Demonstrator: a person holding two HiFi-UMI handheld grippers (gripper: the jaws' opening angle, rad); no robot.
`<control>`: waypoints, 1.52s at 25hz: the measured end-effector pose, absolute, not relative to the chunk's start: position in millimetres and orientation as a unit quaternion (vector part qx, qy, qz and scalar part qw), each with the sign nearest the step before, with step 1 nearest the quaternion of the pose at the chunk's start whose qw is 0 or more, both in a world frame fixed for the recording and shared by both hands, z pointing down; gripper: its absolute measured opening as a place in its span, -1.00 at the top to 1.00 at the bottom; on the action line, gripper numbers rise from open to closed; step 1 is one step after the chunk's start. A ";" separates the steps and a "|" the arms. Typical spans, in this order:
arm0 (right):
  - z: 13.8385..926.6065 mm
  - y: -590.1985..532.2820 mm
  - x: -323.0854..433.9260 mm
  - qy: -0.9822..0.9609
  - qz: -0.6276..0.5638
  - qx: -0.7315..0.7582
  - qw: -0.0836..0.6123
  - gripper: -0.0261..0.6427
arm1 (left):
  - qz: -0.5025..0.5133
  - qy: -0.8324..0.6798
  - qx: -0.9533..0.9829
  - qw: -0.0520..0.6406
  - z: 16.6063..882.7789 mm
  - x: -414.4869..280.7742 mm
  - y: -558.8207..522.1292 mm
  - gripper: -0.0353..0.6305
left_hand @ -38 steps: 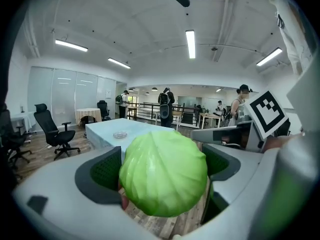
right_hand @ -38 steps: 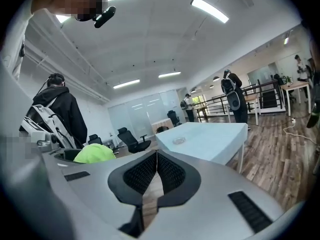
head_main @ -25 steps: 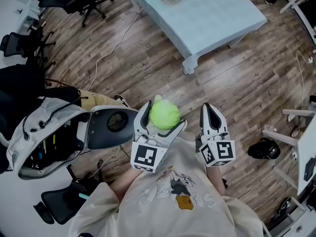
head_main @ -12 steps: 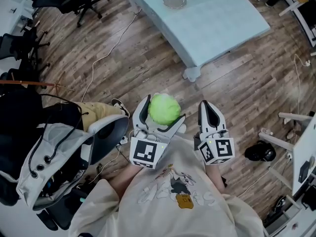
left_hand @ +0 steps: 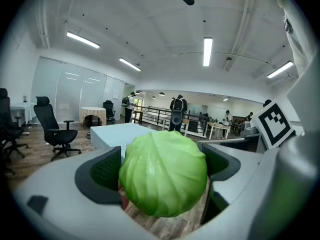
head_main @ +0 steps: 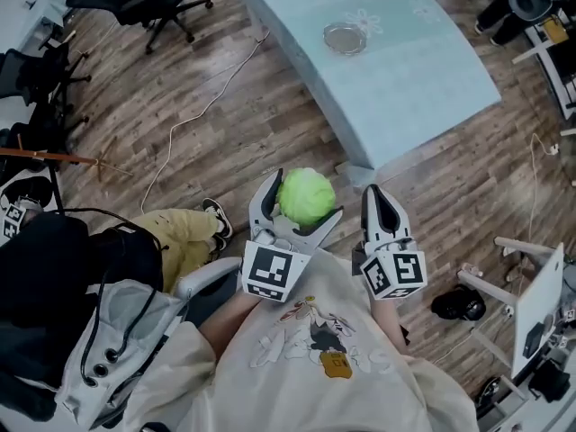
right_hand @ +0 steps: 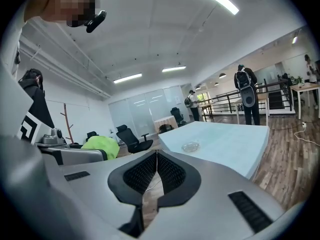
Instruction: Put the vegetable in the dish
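Lying ahead at 12 o'clock, the table (head_main: 423,70) is the goal; the left gripper (head_main: 304,198) clamps for carrying, the right gripper (head_main: 377,194) rides closed, empty; the cabbage (left_hand: 162,176) fills the left's 2 jaws; the dish (head_main: 343,38) sits on that table.

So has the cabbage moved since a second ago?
Yes: the cabbage, held in the left tongs, is now nearer the corner of the blue table.

The left gripper (left_hand: 162,170) clamps a green cabbage (left_hand: 165,179) between its fingers (left_hand: 102,176) — pads pressing at nine and three o'clock. Beyond it, at eleven o'clock, lies a pale blue bench (left_hand: 111,134) — a black office chair (left_hand: 54,129) stands at nine o'clock.
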State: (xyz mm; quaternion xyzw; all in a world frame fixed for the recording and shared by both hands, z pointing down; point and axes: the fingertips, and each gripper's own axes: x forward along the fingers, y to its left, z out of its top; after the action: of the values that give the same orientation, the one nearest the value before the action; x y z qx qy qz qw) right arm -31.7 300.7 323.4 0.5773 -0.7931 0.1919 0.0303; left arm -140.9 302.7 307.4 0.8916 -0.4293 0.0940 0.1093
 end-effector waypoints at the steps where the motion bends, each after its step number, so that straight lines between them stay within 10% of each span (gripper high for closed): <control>1: 321.4 294.5 -36.9 -0.793 0.189 0.578 0.032 0.85 | 0.093 -0.427 0.893 0.104 308.0 -146.0 295.8 -0.64; 38: 340.7 2.7 27.5 -0.787 0.193 0.586 0.020 0.85 | 0.107 -0.431 0.892 0.084 311.7 -101.6 9.7 -0.64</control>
State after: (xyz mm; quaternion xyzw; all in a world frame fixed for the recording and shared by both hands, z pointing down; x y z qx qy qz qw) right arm 27.5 2.7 340.7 0.5857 -0.7870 0.1928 0.0202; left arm -101.6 9.7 311.7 0.8920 -0.4310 0.1069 0.0842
